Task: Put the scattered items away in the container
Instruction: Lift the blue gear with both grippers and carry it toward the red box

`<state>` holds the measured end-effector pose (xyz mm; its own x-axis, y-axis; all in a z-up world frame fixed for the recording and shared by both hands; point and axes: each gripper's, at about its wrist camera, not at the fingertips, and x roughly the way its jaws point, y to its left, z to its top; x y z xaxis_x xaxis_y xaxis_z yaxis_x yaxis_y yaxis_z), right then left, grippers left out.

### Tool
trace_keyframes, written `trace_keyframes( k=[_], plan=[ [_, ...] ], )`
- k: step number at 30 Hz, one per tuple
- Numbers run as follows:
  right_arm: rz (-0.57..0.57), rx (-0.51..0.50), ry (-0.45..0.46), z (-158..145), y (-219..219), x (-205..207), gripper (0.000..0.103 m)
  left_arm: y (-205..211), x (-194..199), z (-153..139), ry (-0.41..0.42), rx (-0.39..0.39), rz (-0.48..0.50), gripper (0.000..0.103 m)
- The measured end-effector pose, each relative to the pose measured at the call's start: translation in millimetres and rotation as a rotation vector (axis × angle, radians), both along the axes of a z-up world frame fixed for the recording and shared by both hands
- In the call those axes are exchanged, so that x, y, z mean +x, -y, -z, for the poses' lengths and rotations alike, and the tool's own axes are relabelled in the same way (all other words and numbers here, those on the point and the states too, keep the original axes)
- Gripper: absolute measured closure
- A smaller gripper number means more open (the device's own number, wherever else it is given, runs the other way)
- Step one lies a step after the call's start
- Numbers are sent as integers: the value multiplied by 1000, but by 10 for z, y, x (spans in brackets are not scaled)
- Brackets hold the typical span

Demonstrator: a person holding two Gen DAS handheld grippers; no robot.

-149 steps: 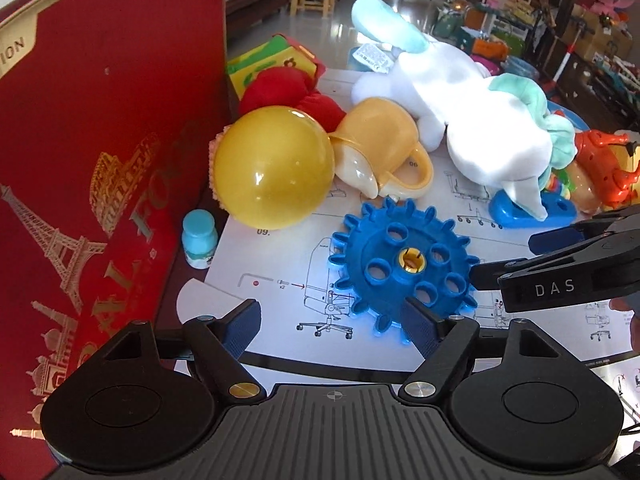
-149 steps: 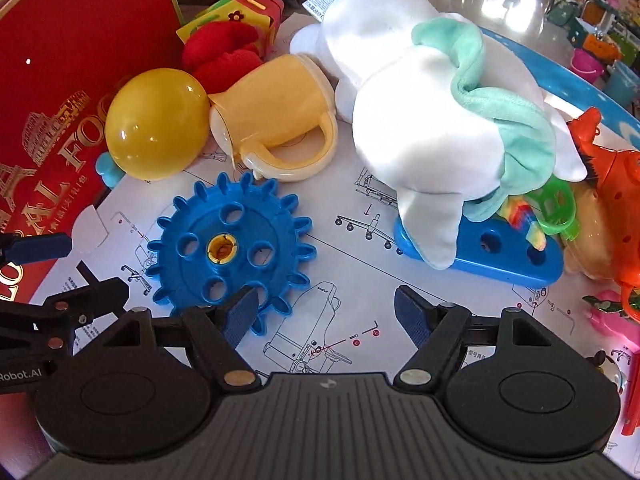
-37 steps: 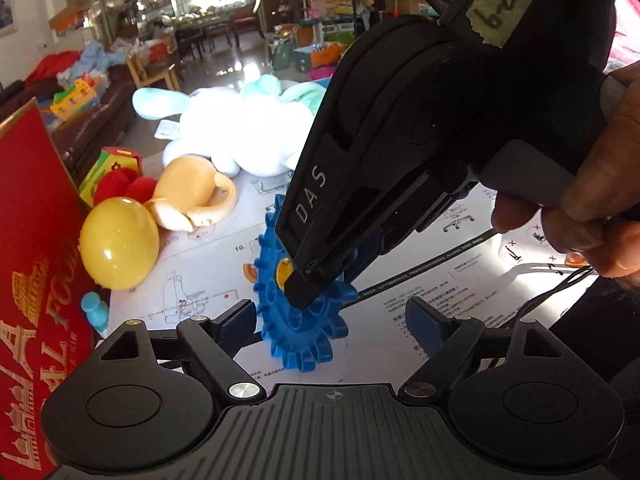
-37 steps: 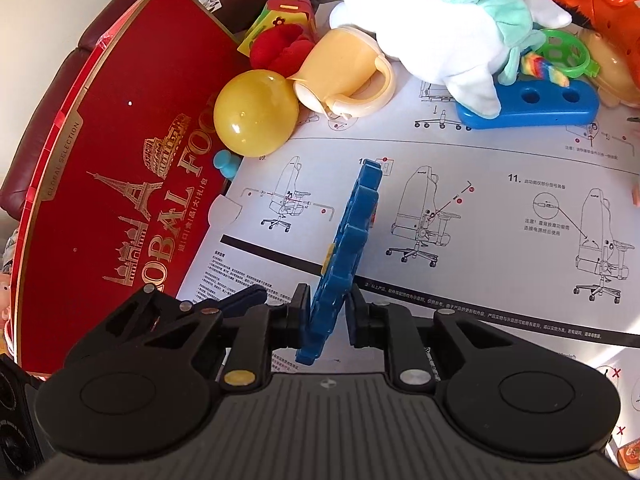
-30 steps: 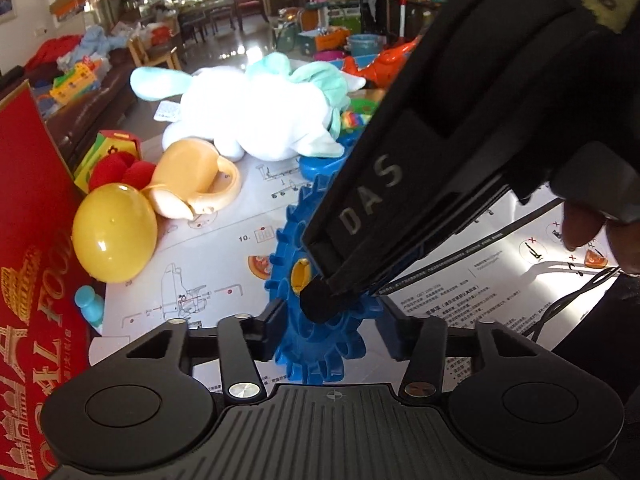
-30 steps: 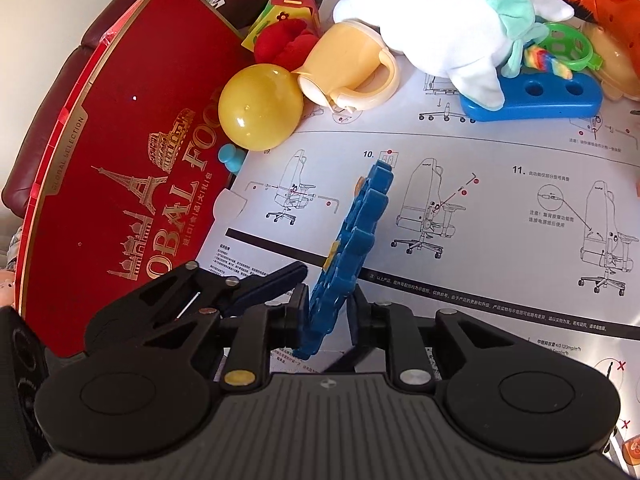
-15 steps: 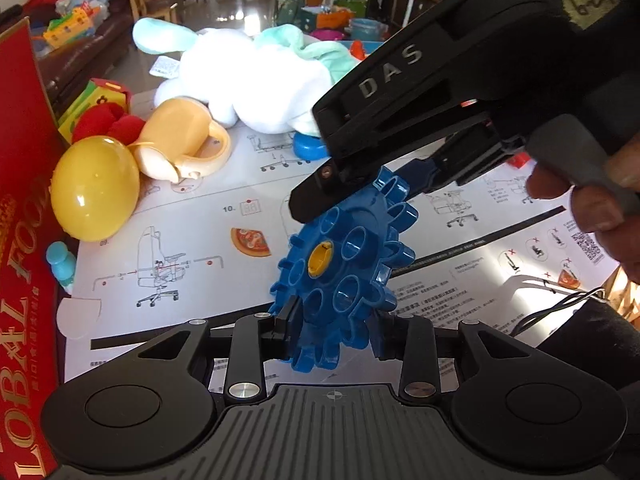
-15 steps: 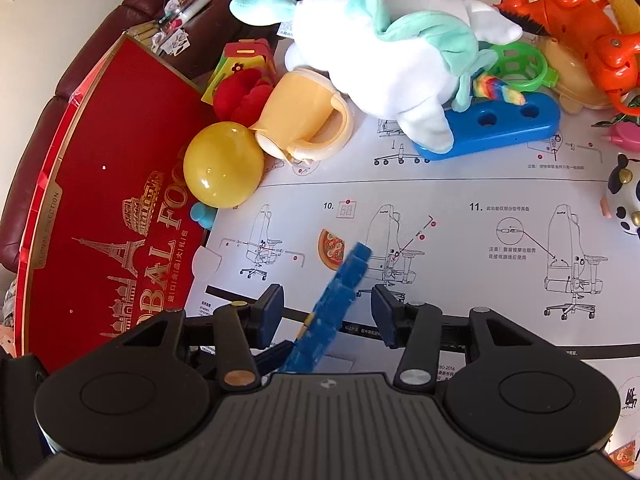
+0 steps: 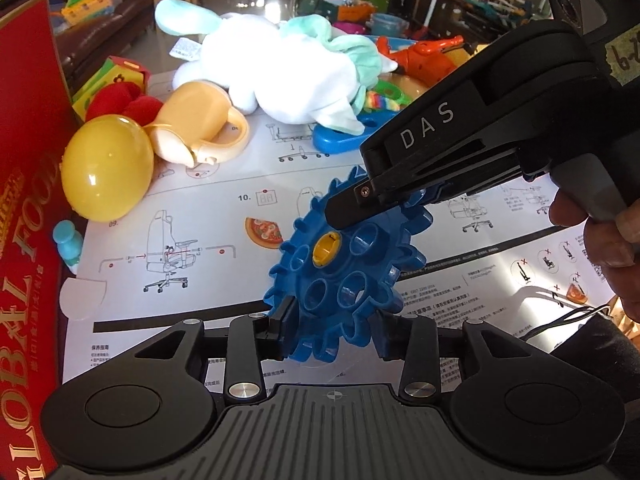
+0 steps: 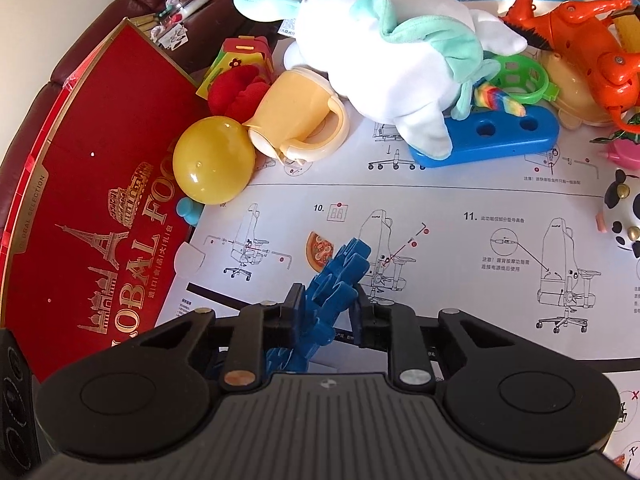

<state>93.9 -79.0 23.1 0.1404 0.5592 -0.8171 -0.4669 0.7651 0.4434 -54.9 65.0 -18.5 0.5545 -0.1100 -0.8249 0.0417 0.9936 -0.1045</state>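
Now the blue gear (image 9: 344, 276) is pinched at both ends: the left tool (image 9: 334, 330) clamps its lower rim, and the right tool (image 10: 326, 308), whose jaws were spread around the gear half a second ago, has just closed back onto its upper teeth. The gear is held tilted, clear of the bench, so the hand-over looks unsettled and the red box (image 10: 92, 216) at the left, probably the container, has yet to receive it. Beneath lies a printed chair-assembly sheet (image 10: 440, 240) with a pizza sticker (image 10: 319, 249). Farther off sit a yellow ball (image 9: 108, 168), a peach jug (image 9: 200, 128) and a white plush rabbit (image 9: 288, 68), with a cluttered room behind.
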Motion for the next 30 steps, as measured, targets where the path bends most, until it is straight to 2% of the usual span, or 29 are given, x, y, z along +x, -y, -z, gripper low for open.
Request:
trace_keyframes(
  k=[8,11,18,30],
  plan=[
    [33,32,-41,7,60,30,74,9,0,1,-8,-14,12,71],
    [50,42,-64,35,85,57,76,47,-3,2,-4,18,16,71],
    [15,31,30,-61,63,-29,79,181,-13,-81,23,100,9,71],
    [-7,105,134,-441,72,-46,79,236,-3,-426,100,149,-50,71]
  ],
)
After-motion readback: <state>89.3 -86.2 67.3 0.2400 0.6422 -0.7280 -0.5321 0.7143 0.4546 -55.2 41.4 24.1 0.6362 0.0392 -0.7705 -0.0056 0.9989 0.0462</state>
